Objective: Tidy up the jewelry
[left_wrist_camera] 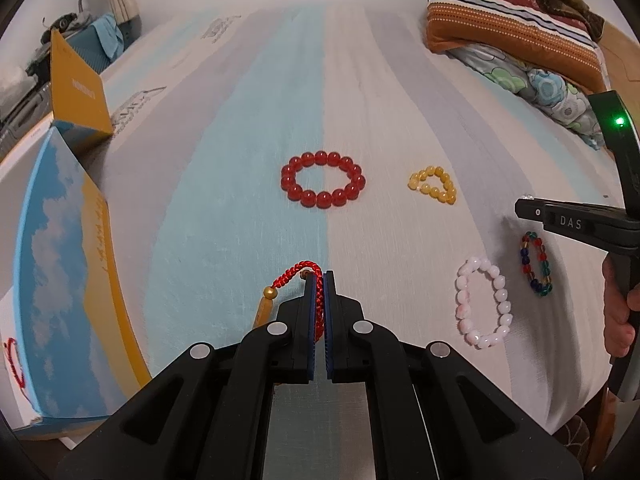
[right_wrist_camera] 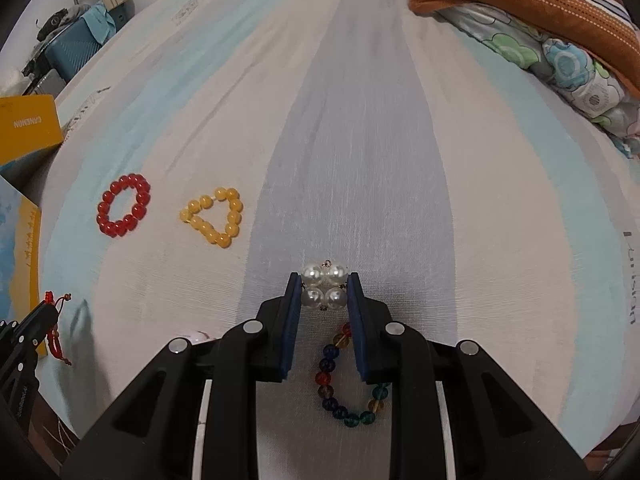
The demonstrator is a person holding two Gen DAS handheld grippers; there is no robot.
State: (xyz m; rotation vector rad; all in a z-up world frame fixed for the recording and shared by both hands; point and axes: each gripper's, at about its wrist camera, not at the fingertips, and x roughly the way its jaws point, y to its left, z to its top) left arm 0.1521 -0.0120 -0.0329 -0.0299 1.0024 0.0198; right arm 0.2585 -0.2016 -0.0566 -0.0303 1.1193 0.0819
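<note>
My left gripper (left_wrist_camera: pixel 319 276) is shut on a red braided cord bracelet (left_wrist_camera: pixel 298 274) with a gold bead, held just above the striped sheet. My right gripper (right_wrist_camera: pixel 323 280) is shut on a cluster of white pearls (right_wrist_camera: pixel 324 286); it also shows in the left wrist view (left_wrist_camera: pixel 532 206). On the sheet lie a red bead bracelet (left_wrist_camera: pixel 323 180), a yellow bead bracelet (left_wrist_camera: pixel 434 184), a pink bead bracelet (left_wrist_camera: pixel 484 304) and a multicolour bead bracelet (right_wrist_camera: pixel 348 380), which lies under the right gripper. A blue and yellow box (left_wrist_camera: pixel 60 280) stands at the left.
An open yellow lid (left_wrist_camera: pixel 78 80) rises behind the box. Another red cord (left_wrist_camera: pixel 14 360) lies on white at the box's lower left. Folded quilts and pillows (left_wrist_camera: pixel 516 28) are piled at the back right. The bed's front edge runs below both grippers.
</note>
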